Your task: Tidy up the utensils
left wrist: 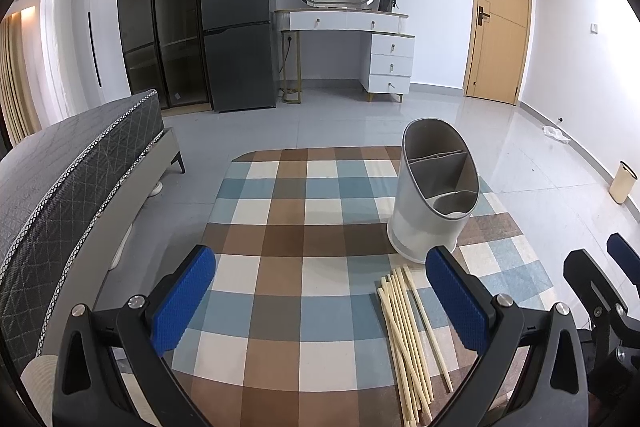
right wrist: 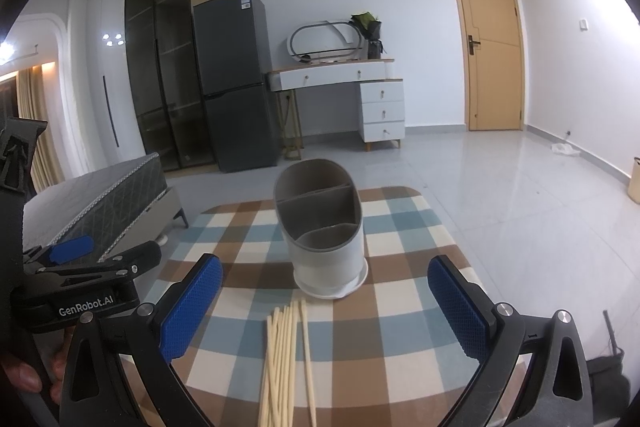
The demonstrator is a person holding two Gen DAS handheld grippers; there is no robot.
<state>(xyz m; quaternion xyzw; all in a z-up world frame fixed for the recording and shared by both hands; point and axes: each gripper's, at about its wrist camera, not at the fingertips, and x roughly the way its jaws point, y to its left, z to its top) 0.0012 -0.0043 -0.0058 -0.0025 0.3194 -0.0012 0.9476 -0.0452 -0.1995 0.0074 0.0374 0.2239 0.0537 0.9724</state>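
A bundle of several pale chopsticks point(left wrist: 404, 339) lies on the checked tablecloth point(left wrist: 280, 219), just in front of a white utensil holder point(left wrist: 434, 195) with grey divided compartments, which look empty. My left gripper point(left wrist: 320, 303) is open and empty above the cloth, left of the chopsticks. My right gripper point(right wrist: 324, 311) is open and empty, with the chopsticks point(right wrist: 286, 359) lying between its fingers and the holder point(right wrist: 324, 227) straight ahead. The right gripper shows at the right edge of the left wrist view point(left wrist: 600, 291).
A grey bed point(left wrist: 68, 179) stands close to the table's left side. A dark fridge point(left wrist: 238, 23), a glass cabinet, a white dressing table point(left wrist: 352, 39) and a wooden door point(left wrist: 500, 15) line the far wall. A cream bin point(left wrist: 622, 183) stands on the tiled floor at right.
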